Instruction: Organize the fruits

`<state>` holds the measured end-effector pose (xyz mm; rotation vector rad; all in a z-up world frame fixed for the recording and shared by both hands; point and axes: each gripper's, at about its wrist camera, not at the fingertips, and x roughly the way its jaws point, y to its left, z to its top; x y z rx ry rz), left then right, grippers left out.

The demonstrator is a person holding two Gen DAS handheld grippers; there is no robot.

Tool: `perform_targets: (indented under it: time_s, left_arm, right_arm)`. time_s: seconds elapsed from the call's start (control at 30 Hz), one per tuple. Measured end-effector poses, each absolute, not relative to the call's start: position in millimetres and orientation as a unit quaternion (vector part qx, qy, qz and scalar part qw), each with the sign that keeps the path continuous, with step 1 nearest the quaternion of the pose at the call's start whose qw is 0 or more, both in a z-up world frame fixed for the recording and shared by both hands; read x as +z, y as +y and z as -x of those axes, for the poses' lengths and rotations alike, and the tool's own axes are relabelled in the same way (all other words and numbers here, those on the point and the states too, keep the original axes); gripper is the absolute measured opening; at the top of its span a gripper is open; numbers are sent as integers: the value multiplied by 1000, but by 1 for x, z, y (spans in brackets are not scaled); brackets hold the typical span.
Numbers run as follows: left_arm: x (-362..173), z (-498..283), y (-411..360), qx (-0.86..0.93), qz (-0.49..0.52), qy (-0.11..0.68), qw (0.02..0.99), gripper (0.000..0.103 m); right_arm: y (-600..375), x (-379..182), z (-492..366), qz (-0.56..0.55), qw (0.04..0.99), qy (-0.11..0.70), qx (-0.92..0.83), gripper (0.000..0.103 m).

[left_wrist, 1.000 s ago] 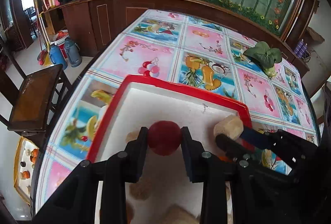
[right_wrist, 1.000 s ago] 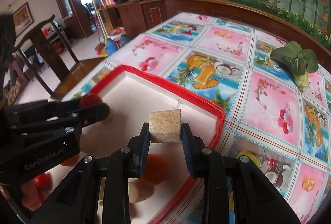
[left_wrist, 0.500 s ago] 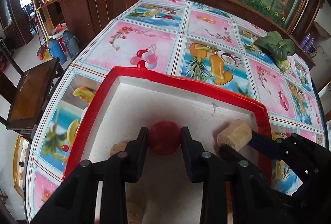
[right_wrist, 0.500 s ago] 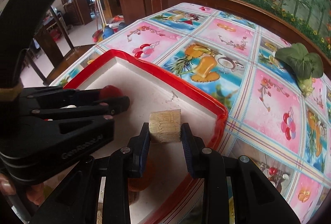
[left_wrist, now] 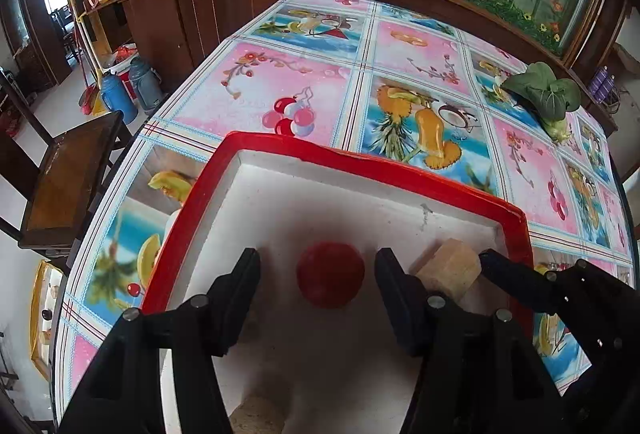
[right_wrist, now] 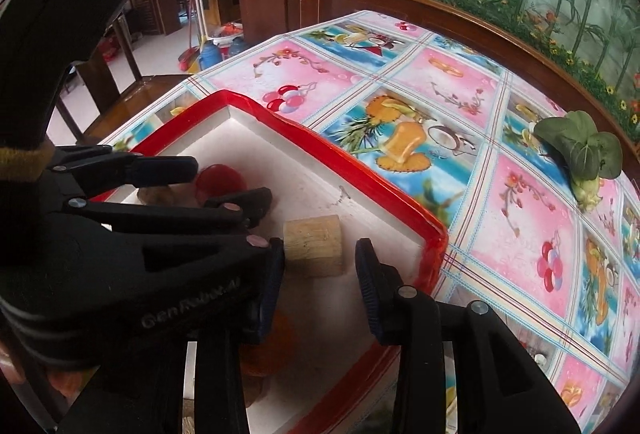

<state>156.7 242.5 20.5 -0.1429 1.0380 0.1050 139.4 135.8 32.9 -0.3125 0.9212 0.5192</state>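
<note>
A white foam tray with a red rim (left_wrist: 372, 163) lies on the table; it also shows in the right wrist view (right_wrist: 320, 141). My left gripper (left_wrist: 318, 276) is open over the tray, and a round red fruit (left_wrist: 330, 280) sits free between its jaws; the fruit also shows in the right wrist view (right_wrist: 220, 177). My right gripper (right_wrist: 320, 262) is open beside the left one. A tan cylinder-shaped piece (right_wrist: 314, 246) lies between its jaws, touching the left jaw; it also shows in the left wrist view (left_wrist: 448, 270). Other brownish and orange fruits lie in the tray, partly hidden under the grippers.
A green leafy vegetable (left_wrist: 546, 95) lies on the fruit-patterned tablecloth (left_wrist: 280, 81) at the far right. A wooden chair (left_wrist: 68, 169) stands by the table's left edge. A wooden counter and a glass case with plants run along the far side.
Both grippers have opened. The red fruit and the tan piece, held a moment ago, now sit released in the tray's far part. Both grippers came lower over the tray.
</note>
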Motion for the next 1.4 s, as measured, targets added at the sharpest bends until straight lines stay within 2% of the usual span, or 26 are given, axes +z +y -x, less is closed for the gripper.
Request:
perform_targets:
  time_s: [0.13,0.3,0.83,0.9,1.1,1.17,1.23,1.4]
  left_arm:
    - [22,-153,245,52,68,495,865,66]
    - [29,-145,249,58,68,486,870,75]
    - [54,-83,237,95,84,463,877,82]
    - [59,-69,232,104,84,462,877,85]
    - [70,-20,219,127,69,459,877,97]
    - [72,-1,219,128,74,456,878,98]
    - [71,17,219,129,79,454,878,100]
    - [58,61,223,134,121,457,871,101]
  right_arm:
    - [134,35,-137,148,853,442,237,35]
    - [125,41,-132,135,858,446,218,35]
    - [107,66,-75,131,857,442,232,38]
    - [99,69,-62,121,855,445,239,39]
    - [75,72,-20,104,849,455,248,54]
    - [69,72,-4,109,847,459,248,61]
    - [64,71,11,111,845,461,247,74]
    - [57,67,41,130,843,463,240,77]
